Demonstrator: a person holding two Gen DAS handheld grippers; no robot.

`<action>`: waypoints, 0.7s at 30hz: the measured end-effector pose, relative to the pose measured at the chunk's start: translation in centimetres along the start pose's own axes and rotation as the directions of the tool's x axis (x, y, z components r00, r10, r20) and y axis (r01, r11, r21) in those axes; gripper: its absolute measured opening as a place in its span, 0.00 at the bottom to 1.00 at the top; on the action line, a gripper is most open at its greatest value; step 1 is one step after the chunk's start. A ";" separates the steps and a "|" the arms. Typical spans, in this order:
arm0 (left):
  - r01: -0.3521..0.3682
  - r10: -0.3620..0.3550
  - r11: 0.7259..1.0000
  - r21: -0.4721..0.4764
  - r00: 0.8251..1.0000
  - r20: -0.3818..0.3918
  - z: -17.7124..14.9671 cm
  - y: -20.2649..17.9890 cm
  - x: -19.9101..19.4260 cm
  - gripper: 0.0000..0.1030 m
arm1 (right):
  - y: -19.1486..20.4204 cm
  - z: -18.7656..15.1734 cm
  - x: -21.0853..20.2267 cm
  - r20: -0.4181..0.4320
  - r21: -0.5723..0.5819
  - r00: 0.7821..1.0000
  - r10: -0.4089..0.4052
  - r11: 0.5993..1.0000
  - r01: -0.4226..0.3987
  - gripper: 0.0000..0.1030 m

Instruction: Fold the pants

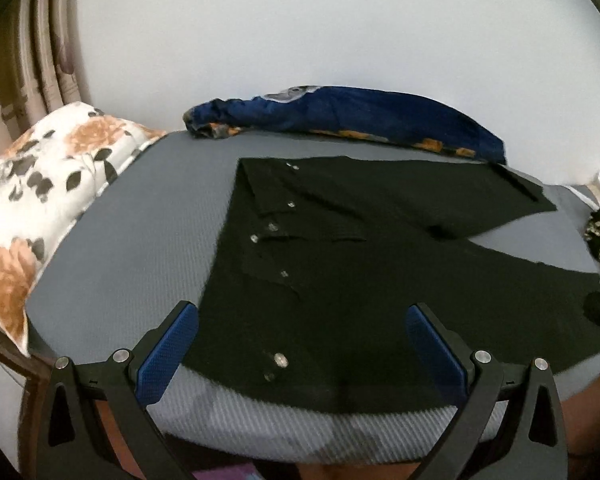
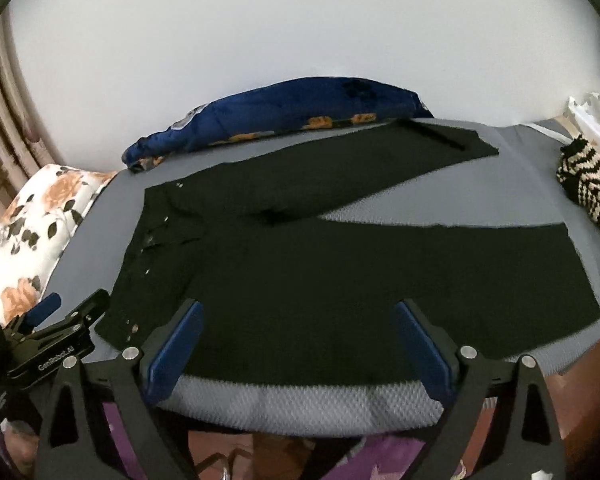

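Black pants point(image 1: 380, 280) lie flat on a grey mattress point(image 1: 140, 240). The waist with its metal buttons is at the left, and the two legs spread apart toward the right. My left gripper point(image 1: 302, 312) hovers open over the near corner of the waist, with nothing between its blue pads. My right gripper point(image 2: 299, 308) hangs open over the near edge of the pants point(image 2: 300, 260), at the thigh of the near leg, and holds nothing. The right wrist view also shows the left gripper point(image 2: 74, 304) at the lower left, beside the waist.
A folded blue blanket point(image 1: 360, 116) lies along the far edge against a white wall. A floral pillow point(image 1: 40, 200) sits at the left end and a striped knitted item point(image 2: 588, 192) at the right end. Curtains point(image 1: 32, 60) hang at the far left.
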State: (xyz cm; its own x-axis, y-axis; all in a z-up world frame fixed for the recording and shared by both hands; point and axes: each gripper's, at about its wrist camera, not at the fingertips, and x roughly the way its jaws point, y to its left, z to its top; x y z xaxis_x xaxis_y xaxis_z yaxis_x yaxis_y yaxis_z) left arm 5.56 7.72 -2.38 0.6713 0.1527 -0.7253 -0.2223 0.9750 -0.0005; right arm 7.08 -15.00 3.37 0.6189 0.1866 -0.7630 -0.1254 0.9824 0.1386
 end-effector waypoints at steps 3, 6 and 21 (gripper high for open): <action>-0.020 0.020 0.999 0.025 1.000 0.001 1.1 0.2 1.2 1.00 | 0.6 0.9 1.0 -0.003 -0.066 1.000 -0.008 0.998 0.008 0.92; -0.038 0.039 0.999 0.038 0.999 -0.009 2.2 0.6 2.8 1.00 | 1.2 1.9 1.8 0.007 -0.119 0.999 0.032 0.992 -0.030 0.81; -0.031 0.034 0.999 0.042 0.996 -0.077 6.1 3.9 10.7 1.00 | 2.6 6.2 7.0 0.009 -0.155 0.993 0.115 0.981 -0.113 0.75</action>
State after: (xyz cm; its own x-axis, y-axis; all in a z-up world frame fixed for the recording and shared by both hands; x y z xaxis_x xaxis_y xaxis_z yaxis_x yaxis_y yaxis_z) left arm 16.17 14.11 -5.91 0.6069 0.1730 -0.7757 -0.2130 0.9757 0.0509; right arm 15.87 -11.12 2.29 0.6072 0.2988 -0.7362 -0.3129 0.9416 0.1242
